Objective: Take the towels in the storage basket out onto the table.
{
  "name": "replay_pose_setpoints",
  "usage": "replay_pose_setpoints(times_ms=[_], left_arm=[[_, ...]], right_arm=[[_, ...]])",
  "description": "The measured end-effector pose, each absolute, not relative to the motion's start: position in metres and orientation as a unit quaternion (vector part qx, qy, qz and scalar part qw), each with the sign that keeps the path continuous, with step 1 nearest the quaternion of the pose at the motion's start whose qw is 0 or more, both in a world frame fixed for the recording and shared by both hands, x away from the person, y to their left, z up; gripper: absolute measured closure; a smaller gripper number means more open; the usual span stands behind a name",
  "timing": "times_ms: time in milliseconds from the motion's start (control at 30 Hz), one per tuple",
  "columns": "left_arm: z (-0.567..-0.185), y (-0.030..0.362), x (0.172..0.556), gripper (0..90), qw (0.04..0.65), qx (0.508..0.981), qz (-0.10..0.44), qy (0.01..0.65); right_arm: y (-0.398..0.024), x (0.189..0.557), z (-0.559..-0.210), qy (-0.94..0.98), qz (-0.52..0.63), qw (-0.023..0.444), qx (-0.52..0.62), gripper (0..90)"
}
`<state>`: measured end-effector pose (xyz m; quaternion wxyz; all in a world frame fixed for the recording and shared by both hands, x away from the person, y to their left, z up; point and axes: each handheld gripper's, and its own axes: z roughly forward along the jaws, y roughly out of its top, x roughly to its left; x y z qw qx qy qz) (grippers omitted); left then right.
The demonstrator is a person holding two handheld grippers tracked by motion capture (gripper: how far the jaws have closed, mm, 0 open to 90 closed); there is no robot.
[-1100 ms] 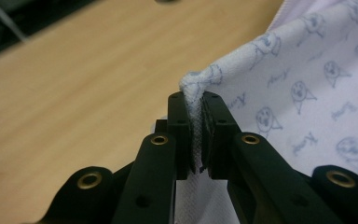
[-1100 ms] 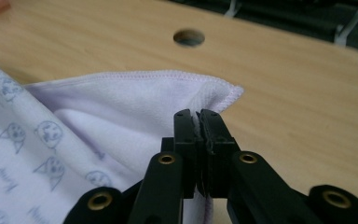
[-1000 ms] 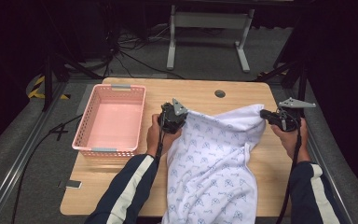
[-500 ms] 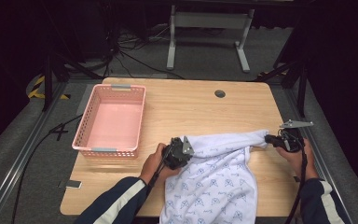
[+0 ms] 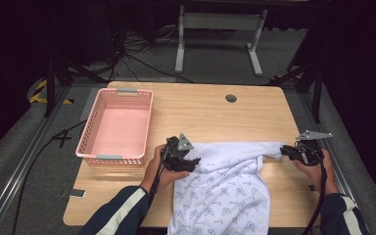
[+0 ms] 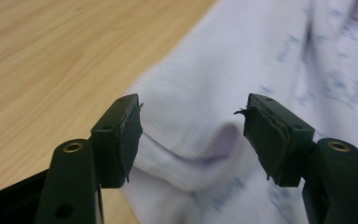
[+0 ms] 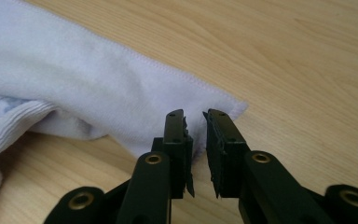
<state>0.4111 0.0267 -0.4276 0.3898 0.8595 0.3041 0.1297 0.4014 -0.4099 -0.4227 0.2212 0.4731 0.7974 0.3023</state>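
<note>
High view: the cloth (image 5: 225, 188) lies on the desk (image 5: 205, 110), its top edge running from left tool (image 5: 188, 161) to right tool (image 5: 289, 151).
Left gripper view: jaws just opening, hem lying slack between them.
Right gripper view: jaws opening slightly, a narrow gap at the corner; grip uncertain.

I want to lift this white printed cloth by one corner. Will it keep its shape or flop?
Probably flop: the cloth lies creased on the table and droops over its near edge. It looks thin, so likely light. A fold bulges between the left tool's open jaws, suggesting it bunches easily.
</note>
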Motion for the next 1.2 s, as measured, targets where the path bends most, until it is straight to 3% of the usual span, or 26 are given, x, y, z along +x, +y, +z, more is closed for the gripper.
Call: replay_pose_setpoints(times_ms=[133, 233, 267, 300, 400, 567, 733, 767, 967, 1067, 1200], left_arm=[[-0.44, 0.014, 0.435, 33.4, 0.345, 0.877, 0.118, 0.312], [-0.448, 0.008, 0.445, 40.2, 0.324, 0.889, 0.113, 0.302], [-0.448, 0.008, 0.445, 48.0, 0.324, 0.889, 0.113, 0.302], [-0.448, 0.009, 0.448, 62.6, 0.34, 0.887, 0.105, 0.293], [-0.444, 0.008, 0.45, 76.8, 0.348, 0.879, 0.127, 0.298], [-0.431, 0.011, 0.462, 80.9, 0.364, 0.856, 0.179, 0.321], [-0.42, 0.015, 0.483, 84.2, 0.377, 0.83, 0.217, 0.35], [-0.419, 0.015, 0.488, 84.2, 0.378, 0.826, 0.216, 0.359], [-0.428, 0.015, 0.512, 79.8, 0.342, 0.815, 0.231, 0.407], [-0.432, 0.015, 0.517, 78.2, 0.335, 0.814, 0.231, 0.415], [-0.445, 0.013, 0.526, 78.3, 0.313, 0.826, 0.222, 0.412]], right_arm=[[-0.409, 0.404, -0.421, 0.795, 0.312, 0.224, 0.469, 77.8], [-0.407, 0.406, -0.422, 0.797, 0.312, 0.227, 0.464, 78.2], [-0.407, 0.406, -0.422, 0.797, 0.312, 0.227, 0.464, 78.2], [-0.405, 0.407, -0.422, 0.798, 0.314, 0.228, 0.461, 79.4], [-0.404, 0.41, -0.421, 0.799, 0.314, 0.234, 0.457, 81.9], [-0.402, 0.419, -0.413, 0.789, 0.325, 0.252, 0.457, 88.0], [-0.397, 0.437, -0.404, 0.783, 0.334, 0.252, 0.461, 88.6], [-0.394, 0.442, -0.404, 0.783, 0.327, 0.256, 0.464, 86.9], [-0.374, 0.454, -0.405, 0.784, 0.323, 0.242, 0.472, 56.8], [-0.367, 0.459, -0.414, 0.795, 0.302, 0.226, 0.476, 50.5], [-0.369, 0.475, -0.428, 0.791, 0.281, 0.21, 0.502, 54.2]])
